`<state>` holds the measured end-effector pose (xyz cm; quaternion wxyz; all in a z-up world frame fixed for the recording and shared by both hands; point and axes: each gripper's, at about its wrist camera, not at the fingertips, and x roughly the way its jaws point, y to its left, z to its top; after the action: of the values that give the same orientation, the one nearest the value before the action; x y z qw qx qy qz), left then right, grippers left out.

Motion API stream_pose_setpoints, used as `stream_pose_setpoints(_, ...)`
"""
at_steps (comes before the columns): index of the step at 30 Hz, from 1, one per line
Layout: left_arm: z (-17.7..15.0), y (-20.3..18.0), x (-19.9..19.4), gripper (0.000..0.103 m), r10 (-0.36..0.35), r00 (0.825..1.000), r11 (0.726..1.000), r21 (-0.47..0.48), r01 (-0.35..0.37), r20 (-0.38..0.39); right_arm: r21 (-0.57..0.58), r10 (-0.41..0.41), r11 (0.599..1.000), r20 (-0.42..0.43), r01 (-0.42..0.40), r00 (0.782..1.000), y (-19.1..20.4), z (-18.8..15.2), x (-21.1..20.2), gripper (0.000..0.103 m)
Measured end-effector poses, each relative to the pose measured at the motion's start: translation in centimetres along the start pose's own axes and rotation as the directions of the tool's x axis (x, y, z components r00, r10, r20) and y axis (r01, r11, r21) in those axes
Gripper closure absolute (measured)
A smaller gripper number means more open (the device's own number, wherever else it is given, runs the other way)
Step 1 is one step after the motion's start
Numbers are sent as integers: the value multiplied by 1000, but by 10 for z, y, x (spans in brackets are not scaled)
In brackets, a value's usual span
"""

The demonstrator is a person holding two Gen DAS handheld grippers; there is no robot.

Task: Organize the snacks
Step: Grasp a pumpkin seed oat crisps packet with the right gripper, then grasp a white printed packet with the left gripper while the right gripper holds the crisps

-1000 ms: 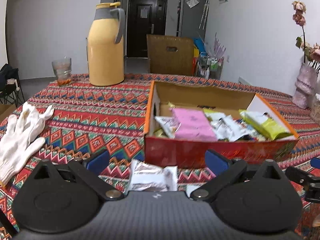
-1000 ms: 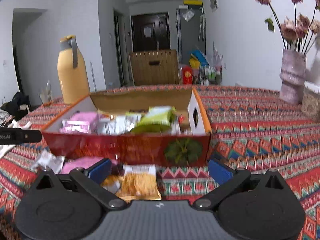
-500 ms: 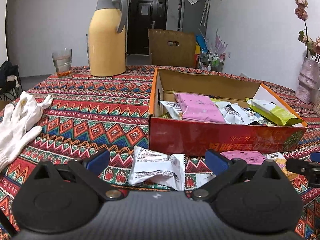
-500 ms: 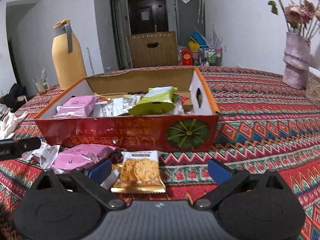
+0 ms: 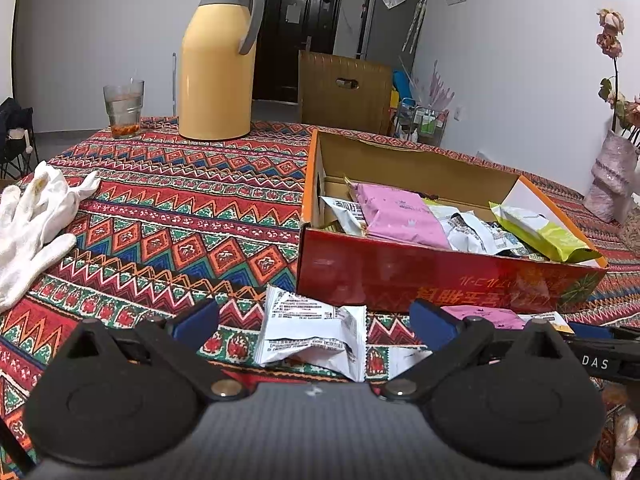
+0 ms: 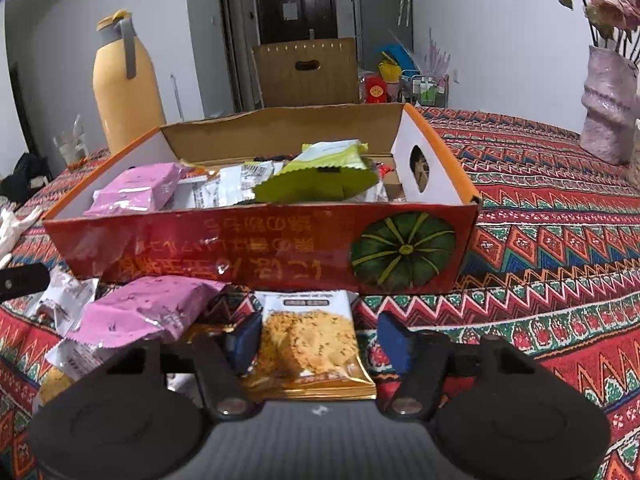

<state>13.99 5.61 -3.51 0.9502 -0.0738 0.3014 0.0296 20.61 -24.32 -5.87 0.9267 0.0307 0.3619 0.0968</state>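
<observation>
the right claw [image 6: 316,338] sits low over the tabletop [image 6: 560,240] with its blue pads apart, one on each side of a gold cracker packet [image 6: 308,340] that lies flat just in front of the red snack box [image 6: 260,252]. the left pad looks very near the packet's edge; the right one stands clear of it. nothing is clamped yet. the left claw [image 5: 314,320] is also spread wide, empty, with a crumpled white packet [image 5: 312,336] lying on the cloth between its pads.

risks, as i judge them: the cracker packet is thin and glossy, so a pinch across its width may buckle it or crush the crackers instead of lifting it. a pink packet [image 6: 148,312] rests just beside the left pad, overlapping other wrappers, and could be caught or dragged along. the box's near wall is close ahead, so a low carry could knock the packet against it. the white packet is wrinkled and may slip out of a shallow grip.

the box already holds a pink packet [image 5: 396,216], white wrappers and a lime green bag [image 6: 320,180].

writing: the red wall carries gold chinese characters, upside down, beside a green pumpkin picture [image 6: 402,250]. "das" shows on the black bar [image 5: 596,360] at the right of the left view. the packets' print is too small to read.
</observation>
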Motion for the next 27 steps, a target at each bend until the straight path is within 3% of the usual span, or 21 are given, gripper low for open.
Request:
stream_pose_setpoints(2,0,-1,0,0,0,1000,1000,3,0,1,8,16,1000,10,-16,1000,-2,-1,-1,55)
stream_pose_setpoints(6,0,-1,1,0,3,1000,1000,3,-3,-3,-26,16,1000,32,-15,999,3,-6,-4,63)
stream_pose_setpoints(13,-1,-2,4,0,13,1000,1000,4,-13,-15,-37,12,999,135,-7,991,4,-8,-22,63)
stream_pose_setpoints(17,0,-3,6,0,33,999,999,8,-33,-28,-31,11,999,148,-7,989,1,-8,-24,64)
stream_pose_setpoints(27,10,-4,23,0,89,984,995,66,-79,-155,-23,36,999,169,-32,985,-2,-10,-29,63)
